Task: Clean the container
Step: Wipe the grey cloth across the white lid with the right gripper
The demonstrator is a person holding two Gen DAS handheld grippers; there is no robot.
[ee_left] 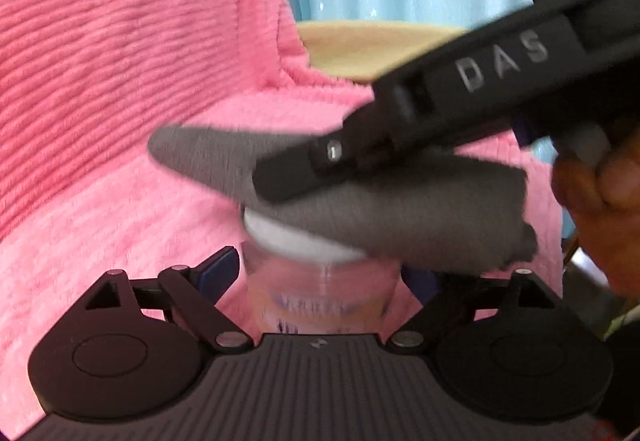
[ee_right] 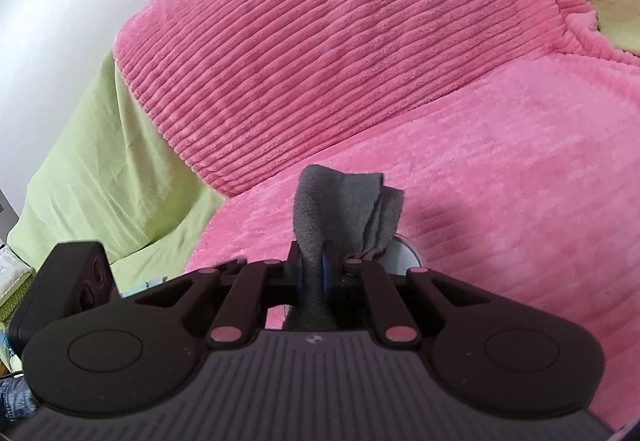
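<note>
Upright clear jar, white lid up, between the left gripper's half-open jaws, contact unclear; right gripper clamps grey cloth.

Clear white-lidded container upright on pink bedding, folded grey cloth touching its lid.
</note>
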